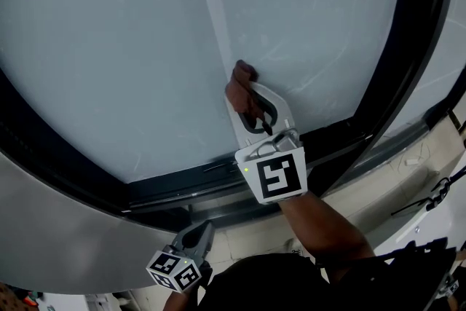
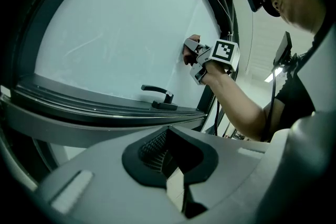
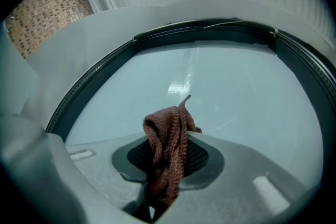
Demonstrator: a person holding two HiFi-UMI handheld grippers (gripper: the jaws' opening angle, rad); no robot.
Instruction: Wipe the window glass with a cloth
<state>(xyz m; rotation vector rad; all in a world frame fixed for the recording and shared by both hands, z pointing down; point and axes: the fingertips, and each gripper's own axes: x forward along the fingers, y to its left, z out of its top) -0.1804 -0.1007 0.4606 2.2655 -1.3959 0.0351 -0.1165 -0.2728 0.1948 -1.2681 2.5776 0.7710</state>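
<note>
Mid-wipe, I judge — my right claw (image 1: 244, 100) clamps the brown cloth (image 3: 167, 152) against the window glass (image 1: 109, 47); left claw (image 1: 195, 237) closed, empty. Next I sweep across, holding pressure.

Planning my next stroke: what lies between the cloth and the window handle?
Only bare glass separates cloth and handle, per the left tool view.

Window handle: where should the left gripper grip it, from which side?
Probably take the window handle by its free end, away from the base. The lever lies level and stands clear of the frame, so the left gripper could come straight from the room side, one jaw above, one below.
</note>
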